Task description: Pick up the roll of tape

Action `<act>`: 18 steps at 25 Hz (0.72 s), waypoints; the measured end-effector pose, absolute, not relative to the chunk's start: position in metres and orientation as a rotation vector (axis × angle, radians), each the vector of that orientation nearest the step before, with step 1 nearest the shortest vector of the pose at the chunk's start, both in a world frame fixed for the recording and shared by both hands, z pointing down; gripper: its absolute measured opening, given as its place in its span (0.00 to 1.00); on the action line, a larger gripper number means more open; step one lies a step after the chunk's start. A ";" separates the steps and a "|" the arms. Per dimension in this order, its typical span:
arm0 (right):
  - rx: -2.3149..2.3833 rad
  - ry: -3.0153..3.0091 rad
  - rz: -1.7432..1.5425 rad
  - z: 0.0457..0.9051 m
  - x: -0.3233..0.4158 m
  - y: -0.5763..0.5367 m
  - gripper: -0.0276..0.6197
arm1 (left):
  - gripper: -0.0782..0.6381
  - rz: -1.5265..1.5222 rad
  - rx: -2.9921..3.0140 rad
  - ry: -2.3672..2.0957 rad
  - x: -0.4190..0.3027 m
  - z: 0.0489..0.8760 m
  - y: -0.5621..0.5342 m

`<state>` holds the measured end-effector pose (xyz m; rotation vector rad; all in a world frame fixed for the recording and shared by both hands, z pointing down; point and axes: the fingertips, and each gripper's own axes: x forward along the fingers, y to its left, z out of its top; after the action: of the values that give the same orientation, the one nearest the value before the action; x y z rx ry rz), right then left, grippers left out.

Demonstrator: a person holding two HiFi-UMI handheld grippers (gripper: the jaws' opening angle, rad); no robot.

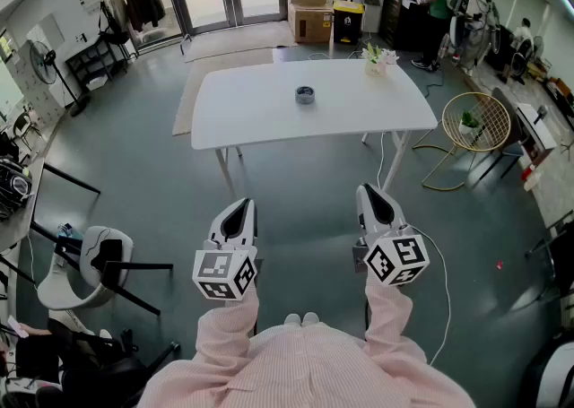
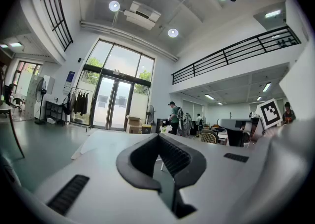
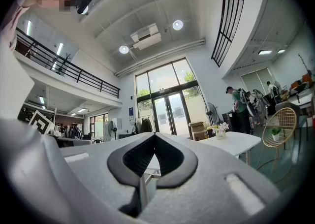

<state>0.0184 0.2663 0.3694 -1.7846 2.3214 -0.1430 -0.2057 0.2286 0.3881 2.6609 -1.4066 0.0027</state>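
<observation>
Well, the approach is not yet begun: the table (image 1: 260, 124) stands well ahead of the left claw (image 1: 239, 208) and right claw (image 1: 373, 192), both clenched on nothing. A small ring on it, far beyond their tips, is probably the roll of tape (image 1: 305, 94). Next, walk closer and open one claw.

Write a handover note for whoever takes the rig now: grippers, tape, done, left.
Left gripper: shut, empty, held level ahead of the person.
Right gripper: shut, empty, likewise.
Roll of tape: on the white table, near its middle, untouched, well beyond both grippers.
Done: nothing yet.
Left: step up to the table, open a gripper, close on the roll, lift.
</observation>
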 end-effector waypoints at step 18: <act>-1.726 2.365 -0.228 0.385 0.040 0.250 0.05 | 0.11 0.017 2.644 -1.391 -0.168 0.399 0.225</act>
<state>0.0397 0.2505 0.3846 -1.7262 2.3650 -0.2284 -0.1677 0.2255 0.3987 2.6444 -1.3905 0.0165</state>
